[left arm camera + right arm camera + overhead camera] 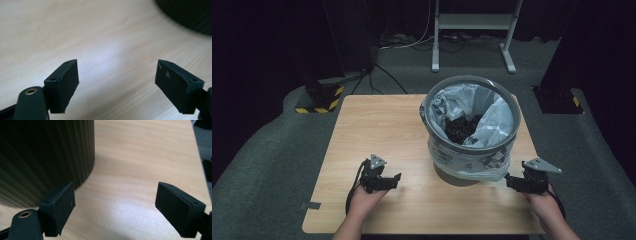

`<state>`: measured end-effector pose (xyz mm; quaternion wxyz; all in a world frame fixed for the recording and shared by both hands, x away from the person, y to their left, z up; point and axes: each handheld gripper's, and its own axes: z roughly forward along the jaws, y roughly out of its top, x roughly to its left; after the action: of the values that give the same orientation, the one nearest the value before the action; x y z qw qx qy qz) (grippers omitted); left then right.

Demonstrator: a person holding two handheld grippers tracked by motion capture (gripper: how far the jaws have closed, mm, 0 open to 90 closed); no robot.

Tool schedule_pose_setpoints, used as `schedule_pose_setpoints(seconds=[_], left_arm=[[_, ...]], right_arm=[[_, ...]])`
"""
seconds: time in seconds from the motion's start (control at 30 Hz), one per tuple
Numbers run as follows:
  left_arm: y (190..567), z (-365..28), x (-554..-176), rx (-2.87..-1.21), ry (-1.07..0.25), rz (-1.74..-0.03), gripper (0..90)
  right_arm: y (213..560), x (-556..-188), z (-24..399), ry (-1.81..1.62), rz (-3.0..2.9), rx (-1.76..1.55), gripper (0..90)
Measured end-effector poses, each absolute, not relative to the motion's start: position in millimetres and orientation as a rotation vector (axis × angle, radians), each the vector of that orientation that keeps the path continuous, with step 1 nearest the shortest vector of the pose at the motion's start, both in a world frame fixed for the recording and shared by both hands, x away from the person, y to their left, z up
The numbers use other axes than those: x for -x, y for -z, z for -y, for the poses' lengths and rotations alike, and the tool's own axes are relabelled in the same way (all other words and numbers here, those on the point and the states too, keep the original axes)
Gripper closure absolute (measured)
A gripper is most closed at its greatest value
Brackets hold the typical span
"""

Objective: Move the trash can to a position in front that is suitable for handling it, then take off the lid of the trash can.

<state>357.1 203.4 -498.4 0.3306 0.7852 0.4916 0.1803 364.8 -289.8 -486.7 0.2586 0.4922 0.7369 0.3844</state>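
Observation:
A round ribbed bin (470,122) lined with a pale plastic bag (492,120) stands on the right half of the wooden table (377,125); something dark lies at its bottom. My left gripper (396,179) rests low over the table near the front, left of the bin, jaws wide apart with nothing between them (116,82). My right gripper (509,181) sits at the bin's lower right, also open and empty (115,207), with the bin's dark ribbed wall (45,157) just beyond its left jaw.
The table's right edge (197,157) runs close beside the right gripper. Behind the table stand a white metal frame (472,30), loose cables (382,75) on the grey floor and yellow-black striped bases (319,100).

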Motion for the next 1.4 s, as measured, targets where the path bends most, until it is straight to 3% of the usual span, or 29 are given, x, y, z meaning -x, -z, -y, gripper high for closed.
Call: schedule_pose_setpoints(seconds=[0.1,0.3,0.83,1.4], left_arm=[[510,-203,-358,-2.106,-0.459,-1.321,17.1],[516,-198,-359,-2.132,-0.477,-1.341,14.5],[515,-194,-361,-2.153,-0.450,-1.403,6.3],[508,-188,-369,-2.213,-0.397,-1.497,6.0]], right_arm=[[499,-363,290,-1.045,-2.023,-1.334,19.9],[523,-370,293,-0.979,-2.138,-1.386,18.8],[524,-370,283,-0.917,-2.141,-1.366,14.0],[524,-371,281,-0.903,-2.134,-1.386,10.5]])
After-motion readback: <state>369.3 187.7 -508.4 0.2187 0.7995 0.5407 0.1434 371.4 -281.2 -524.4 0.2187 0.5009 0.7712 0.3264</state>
